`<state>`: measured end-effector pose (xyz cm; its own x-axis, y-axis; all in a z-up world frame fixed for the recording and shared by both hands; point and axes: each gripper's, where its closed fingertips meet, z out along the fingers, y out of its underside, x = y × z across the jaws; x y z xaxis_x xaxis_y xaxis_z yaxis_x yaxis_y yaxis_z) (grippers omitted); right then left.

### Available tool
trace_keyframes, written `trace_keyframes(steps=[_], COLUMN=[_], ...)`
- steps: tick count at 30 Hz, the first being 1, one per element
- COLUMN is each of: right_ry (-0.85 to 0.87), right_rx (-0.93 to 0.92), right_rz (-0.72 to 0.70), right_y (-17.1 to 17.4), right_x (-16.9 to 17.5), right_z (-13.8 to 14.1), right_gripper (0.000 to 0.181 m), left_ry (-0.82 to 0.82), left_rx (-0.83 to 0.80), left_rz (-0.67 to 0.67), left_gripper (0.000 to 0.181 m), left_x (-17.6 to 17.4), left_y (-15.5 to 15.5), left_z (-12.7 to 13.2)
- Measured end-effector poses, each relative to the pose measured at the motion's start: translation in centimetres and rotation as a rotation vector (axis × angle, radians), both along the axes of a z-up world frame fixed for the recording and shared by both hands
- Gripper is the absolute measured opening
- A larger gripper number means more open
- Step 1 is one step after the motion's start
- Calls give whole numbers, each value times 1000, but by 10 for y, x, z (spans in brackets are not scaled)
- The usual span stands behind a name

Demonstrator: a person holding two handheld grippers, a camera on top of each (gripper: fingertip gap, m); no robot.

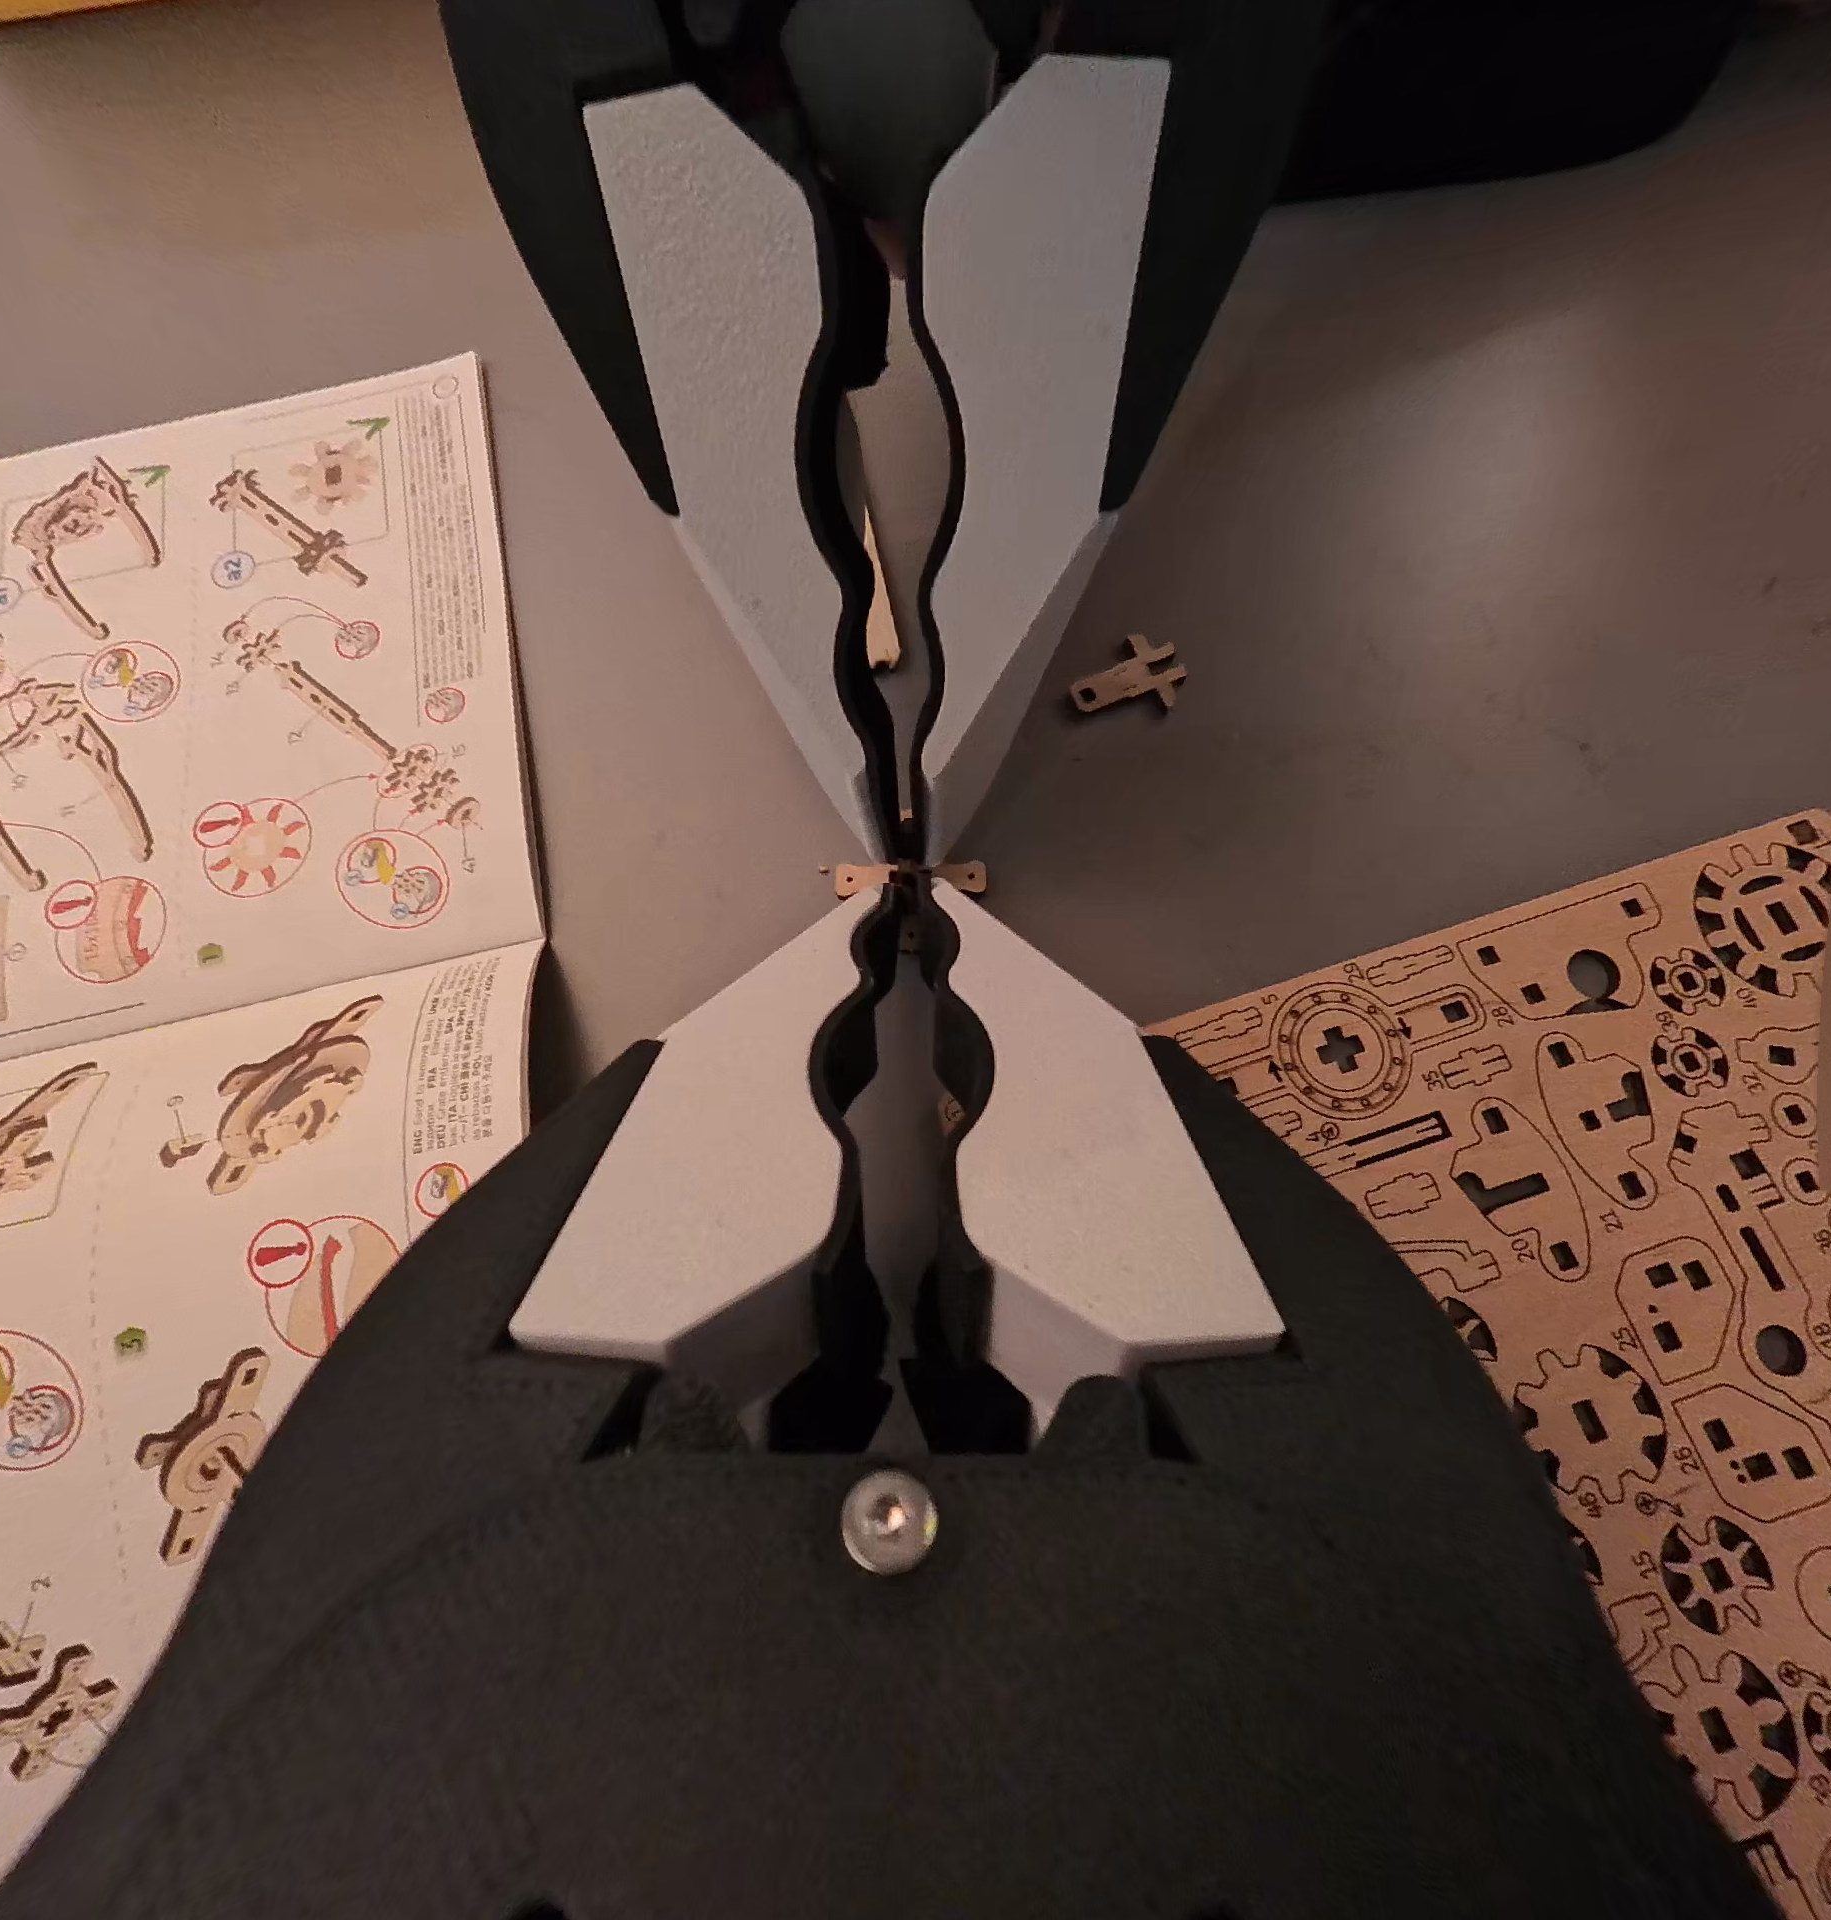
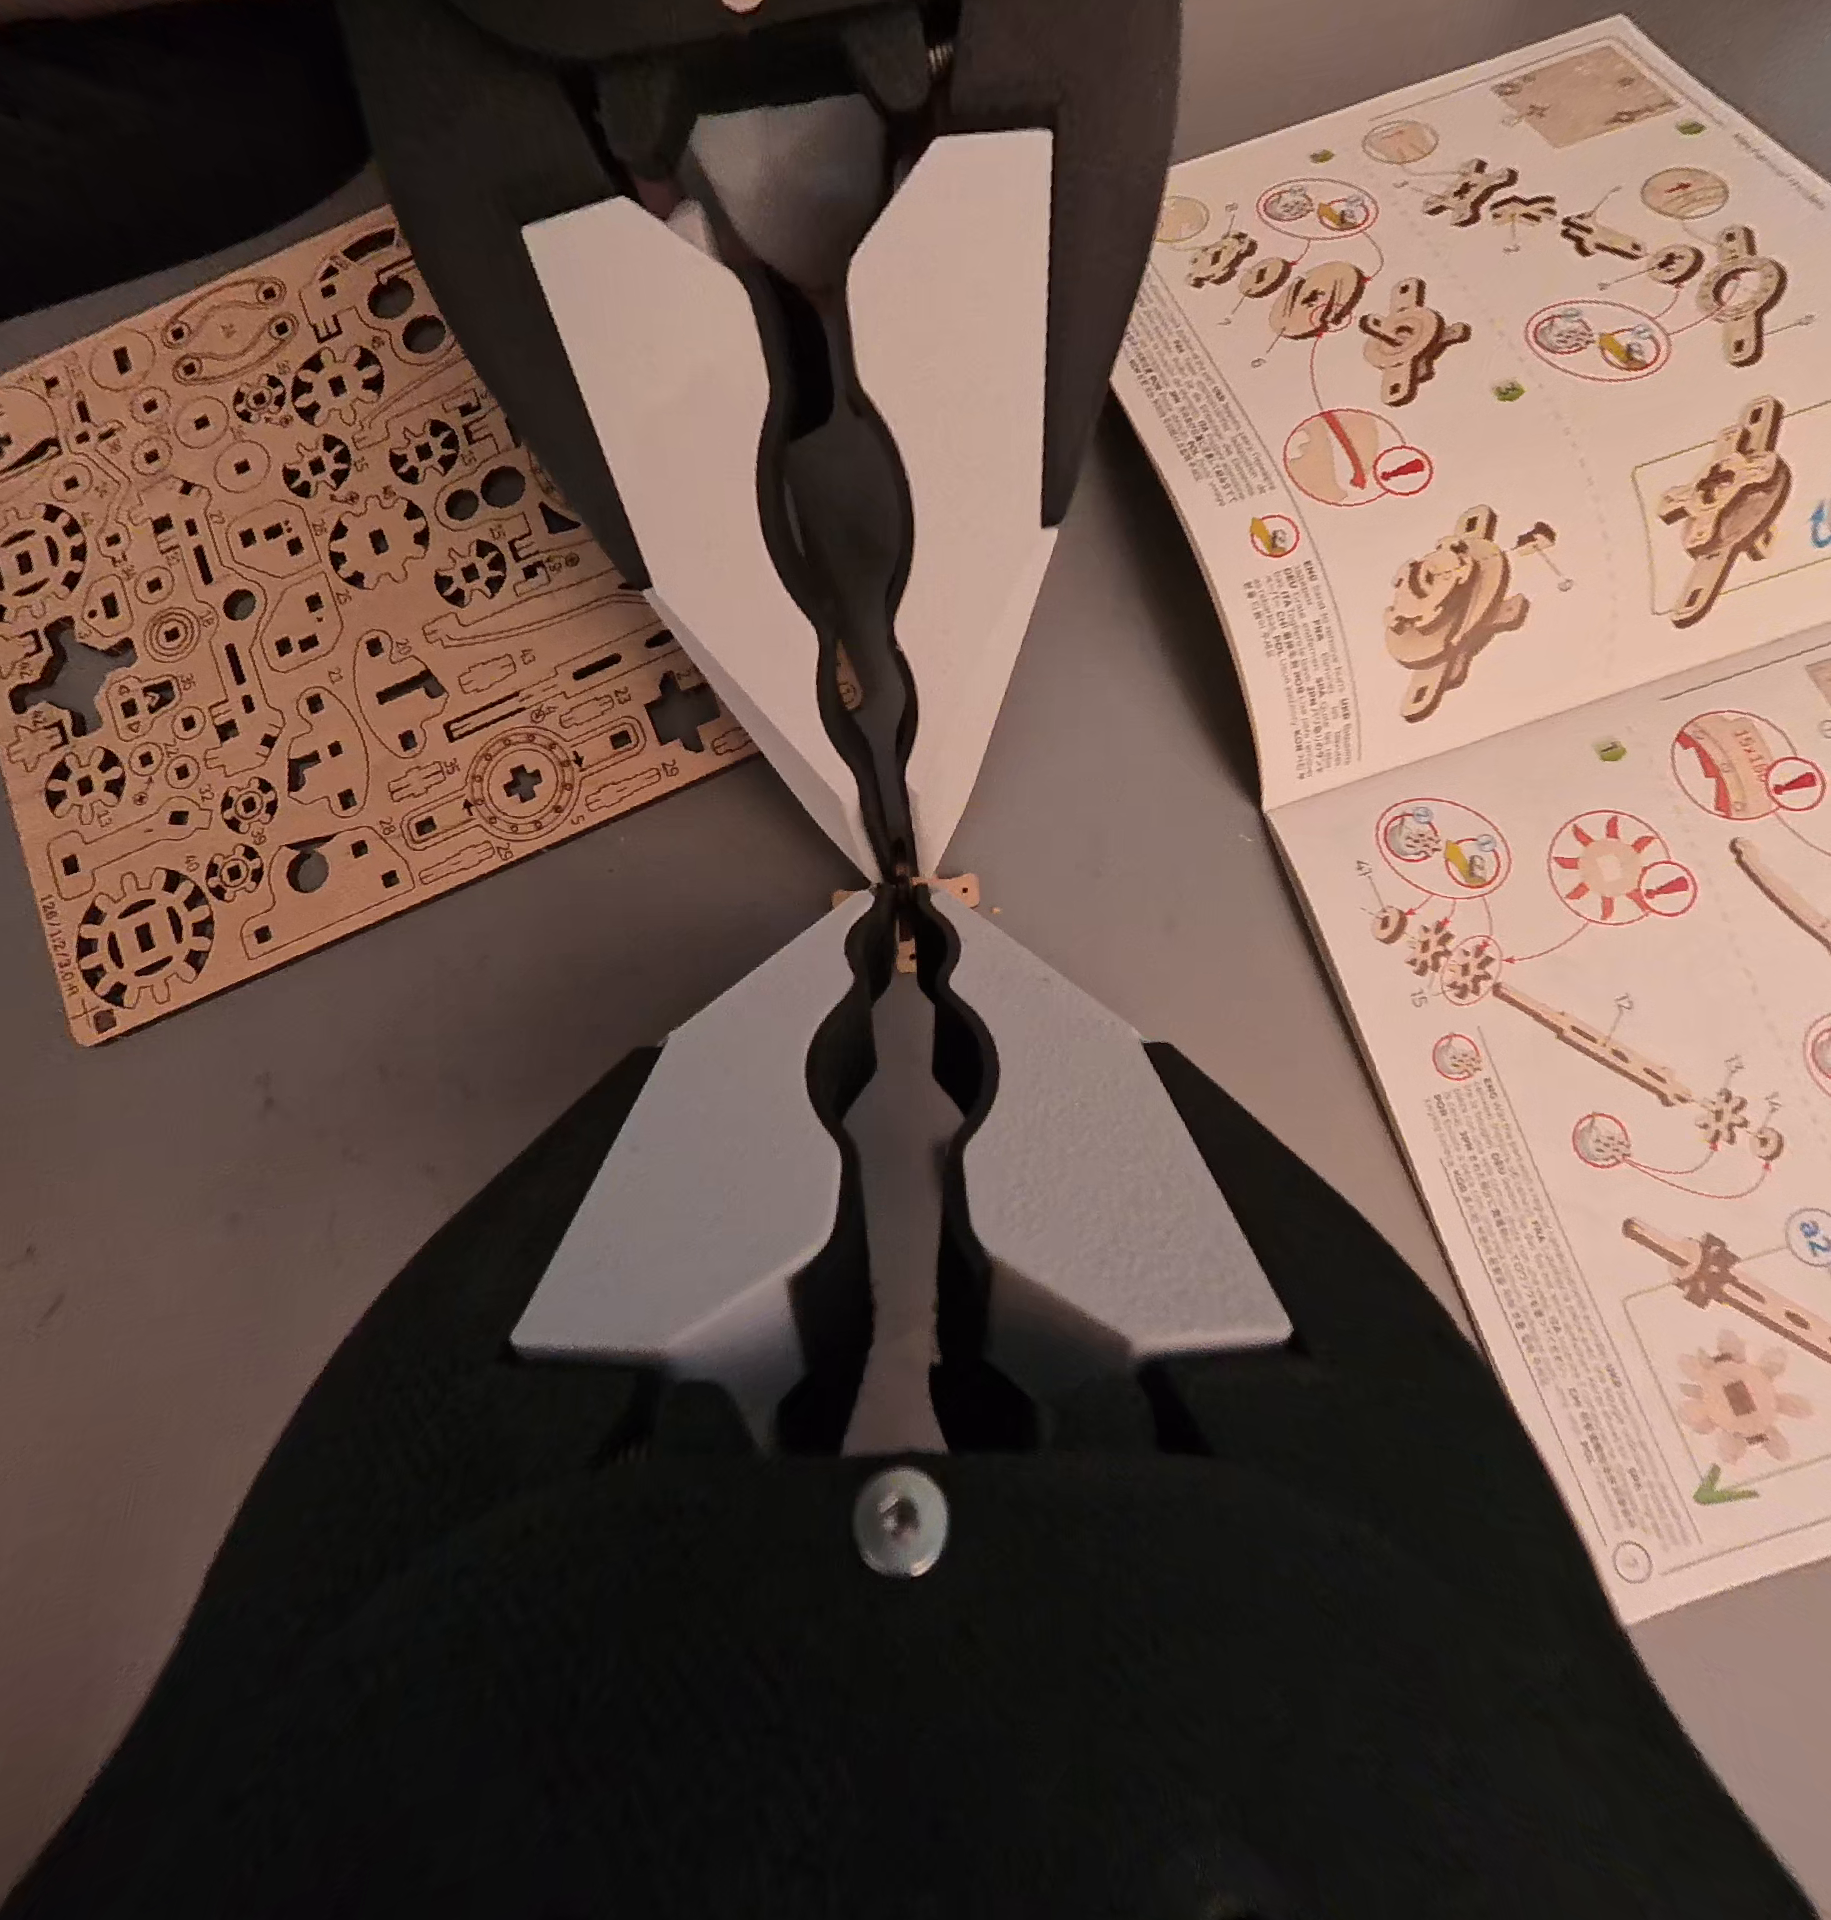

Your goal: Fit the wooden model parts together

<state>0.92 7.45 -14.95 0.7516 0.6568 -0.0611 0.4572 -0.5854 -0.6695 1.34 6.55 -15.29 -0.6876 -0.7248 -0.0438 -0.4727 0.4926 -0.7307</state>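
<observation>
Far left of the left wrist view, the instruction booklet [image 1: 236,883] lies open at the grey table's [image 1: 1462,468] left edge. Moving in, the two tools meet tip to tip in mid-table: the left gripper [image 1: 906,914] comes up from the bottom, clenched on a small wooden part that runs back between its pads, and the right gripper [image 1: 903,831] reaches down from the top, also clamped tight. Between the two sets of tips sits a thin wooden cross-piece [image 1: 961,878], its ends sticking out either side (which tool truly bears it I cannot tell, the joint is tiny and hidden by the tips). Right of that, a loose wooden connector [image 1: 1129,675] rests on the table, apart from the action, and the laser-cut parts sheet [image 1: 1617,1299] fills the lower right corner.

The right wrist view shows the same pinch mirrored: right gripper [image 2: 895,920] below, left gripper [image 2: 895,847] above.

This looks like the press-fit itself. To do it well: keep both tools in one straight line, push squarely along the slot, no twisting, since wood this thin would probably snap under side load.
</observation>
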Motion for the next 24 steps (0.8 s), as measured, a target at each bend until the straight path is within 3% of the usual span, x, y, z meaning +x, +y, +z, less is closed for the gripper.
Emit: trace_keyframes(steps=[9, 11, 24], right_ry=[-22, -46, -54], right_rx=[5, 16, -3], right_rz=[3, 3, 4], right_y=[0, 1, 0], right_x=[2, 3, 3], right_z=[-2, -2, -3], right_gripper=[1, 1, 2], left_ry=[0, -4, -25], left_rx=[7, 3, 18], left_rz=[6, 3, 9], left_gripper=[1, 9, 1], left_x=[0, 0, 2], left_y=[2, 1, 1], left_z=[-1, 0, 3])
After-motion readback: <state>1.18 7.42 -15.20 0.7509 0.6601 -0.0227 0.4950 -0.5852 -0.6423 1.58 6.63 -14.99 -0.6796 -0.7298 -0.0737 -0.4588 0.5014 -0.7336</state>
